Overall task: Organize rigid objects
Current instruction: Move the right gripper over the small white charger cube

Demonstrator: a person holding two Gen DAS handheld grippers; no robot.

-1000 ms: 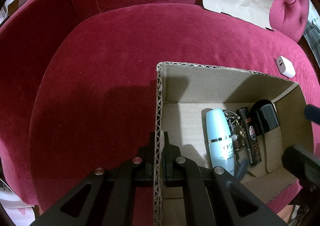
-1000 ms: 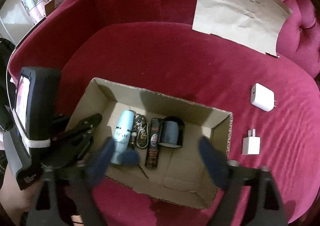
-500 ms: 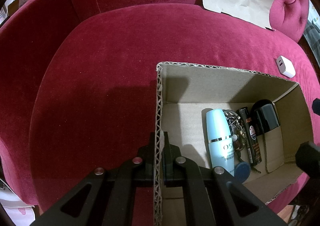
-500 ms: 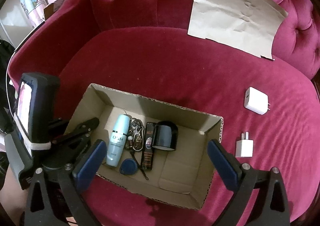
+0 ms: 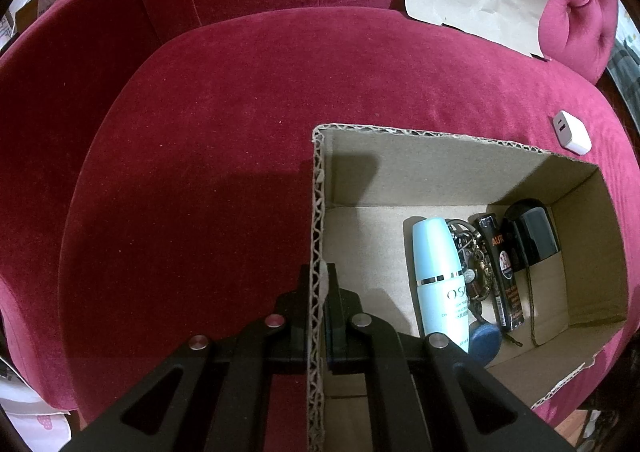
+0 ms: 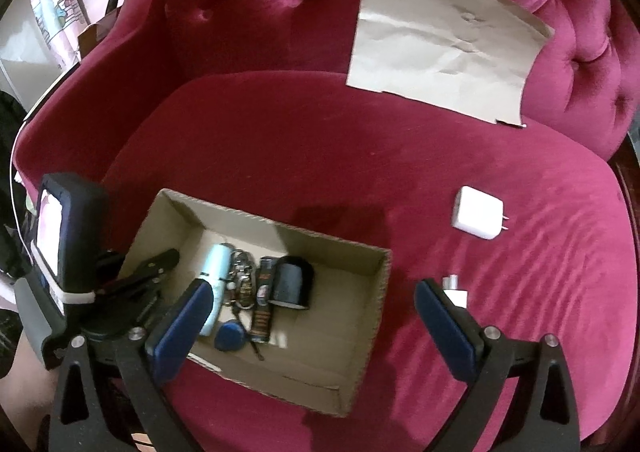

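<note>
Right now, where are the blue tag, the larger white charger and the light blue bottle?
blue tag (image 6: 229, 336): right wrist view, its round face.
larger white charger (image 6: 477, 218): right wrist view, top face.
light blue bottle (image 5: 438, 276): left wrist view, mid-body.

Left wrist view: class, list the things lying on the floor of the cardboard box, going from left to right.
Pale blue bottle → bunch of metal keys → slim black lighter → black cylindrical container.
</note>
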